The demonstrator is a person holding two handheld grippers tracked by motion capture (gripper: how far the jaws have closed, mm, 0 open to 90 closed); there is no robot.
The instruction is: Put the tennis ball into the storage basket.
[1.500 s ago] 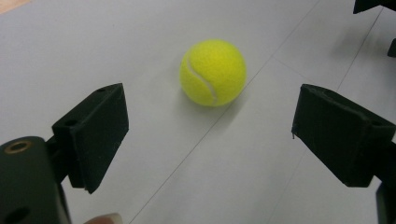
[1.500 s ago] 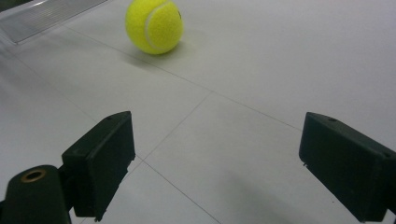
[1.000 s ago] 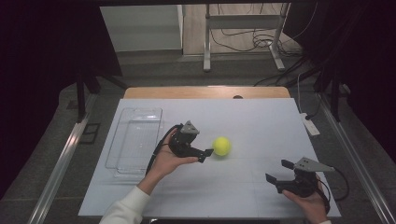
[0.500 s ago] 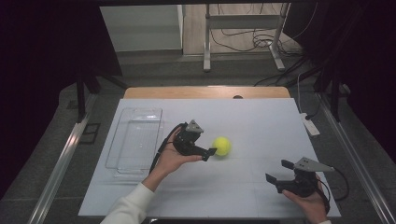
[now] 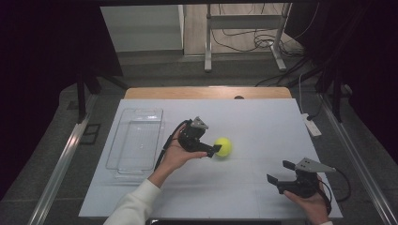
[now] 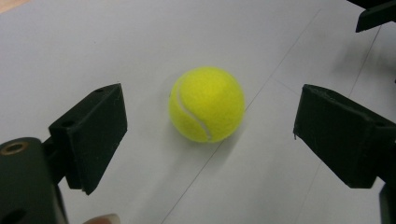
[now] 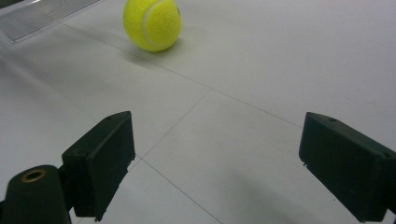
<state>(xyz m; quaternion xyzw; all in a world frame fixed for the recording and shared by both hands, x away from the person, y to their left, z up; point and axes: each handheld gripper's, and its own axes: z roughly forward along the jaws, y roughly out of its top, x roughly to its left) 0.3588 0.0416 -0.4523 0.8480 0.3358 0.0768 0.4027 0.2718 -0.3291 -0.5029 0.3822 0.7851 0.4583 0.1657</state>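
Observation:
A yellow tennis ball rests on the white table near its middle. My left gripper is right against the ball's left side, held in a hand. In the left gripper view the ball lies just ahead of the gap of the left gripper, which is open; neither jaw touches it. My right gripper hovers open at the front right, well apart from the ball. In the right gripper view the right gripper holds nothing, and the ball lies far off at the upper left.
A clear plastic tray lies on the table's left part, and its edge shows in the right gripper view. A white power strip sits at the table's right edge. A jaw of the right gripper shows far off.
My left gripper has slid right, closing in on the ball. The ball and the right gripper have stayed put.

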